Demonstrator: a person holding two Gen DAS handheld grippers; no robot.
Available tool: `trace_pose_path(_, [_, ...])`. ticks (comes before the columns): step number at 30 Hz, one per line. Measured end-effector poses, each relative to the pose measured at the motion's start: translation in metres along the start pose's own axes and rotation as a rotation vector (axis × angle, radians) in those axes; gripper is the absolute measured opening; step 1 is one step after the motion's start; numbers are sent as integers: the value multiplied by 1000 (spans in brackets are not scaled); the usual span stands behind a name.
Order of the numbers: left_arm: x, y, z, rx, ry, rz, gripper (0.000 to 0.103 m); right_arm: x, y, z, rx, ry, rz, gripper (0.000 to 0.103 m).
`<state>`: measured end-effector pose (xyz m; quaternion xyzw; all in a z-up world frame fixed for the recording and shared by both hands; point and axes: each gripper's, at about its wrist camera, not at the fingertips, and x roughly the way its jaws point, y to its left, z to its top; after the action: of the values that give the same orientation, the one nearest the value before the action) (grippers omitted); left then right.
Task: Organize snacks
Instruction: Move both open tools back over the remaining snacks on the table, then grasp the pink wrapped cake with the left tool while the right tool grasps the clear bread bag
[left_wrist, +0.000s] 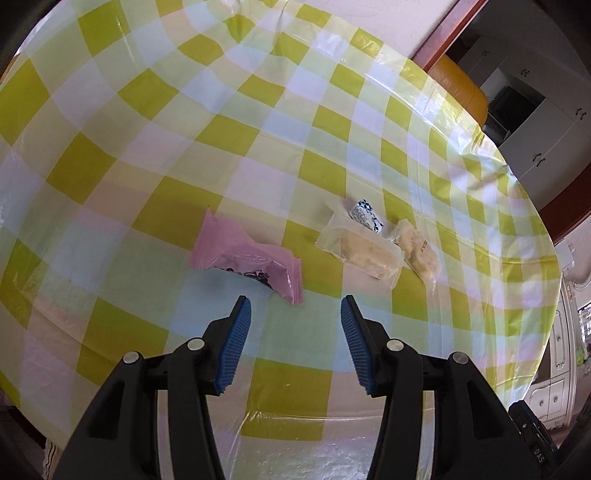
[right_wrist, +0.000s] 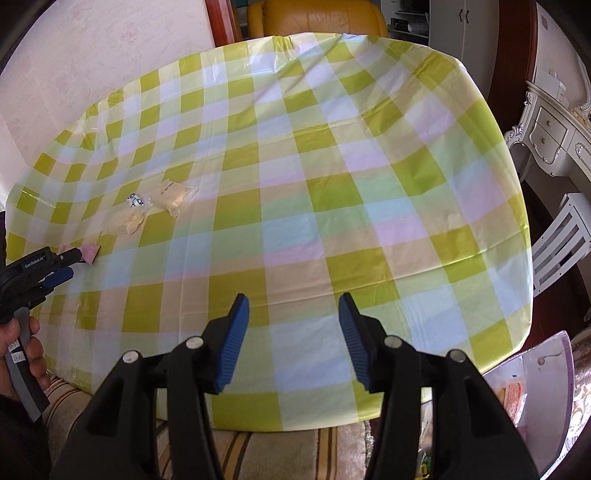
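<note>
The left gripper (left_wrist: 295, 306) hangs tilted down over the checked tablecloth (left_wrist: 147, 110) with its blue pads spread and nothing between them. Just ahead of its left fingertip lies the pink snack packet (left_wrist: 245, 258), crumpled and flat on the cloth, apart from the pads. Further ahead and to the right sit three more snacks bunched together: a clear-wrapped pale bar (left_wrist: 364, 251), a second pale wrapped bar (left_wrist: 417, 251) touching its right side, and a small blue-and-white wrapped sweet (left_wrist: 367, 215) just beyond them.

The right gripper (right_wrist: 293, 306) is also spread and empty, over bare cloth, with all the snacks well off to its left.

To my eye the sorting has hardly begun; this looks like the approach to the first pick, the pink packet being the likeliest. The left hand would need to shift slightly left and forward so the pads straddle the wrapper, sink to the cloth, then close. The thin foil lies flat and may slip or crumple rather than lift.
</note>
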<state>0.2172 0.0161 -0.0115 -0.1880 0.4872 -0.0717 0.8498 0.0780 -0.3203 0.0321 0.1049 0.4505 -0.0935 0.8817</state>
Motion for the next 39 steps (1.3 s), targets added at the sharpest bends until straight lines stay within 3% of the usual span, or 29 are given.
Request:
trace_pose_path(11, [19, 9, 21, -22, 13, -4, 49, 15, 45, 5, -82, 23, 49, 51])
trace_pose_path(20, [37, 4, 35, 32, 15, 37, 49, 22, 74, 16, -117, 15, 78, 52])
trace_pose_path(23, [40, 1, 37, 71, 9, 64, 48, 28, 87, 22, -130, 12, 89, 57])
trace_pose_path(32, [41, -4, 31, 183, -24, 177, 22, 54, 138, 42, -176, 7, 119, 69])
trace_pose_path(39, [39, 1, 29, 176, -37, 157, 20, 76, 180, 59, -225, -6, 113, 71])
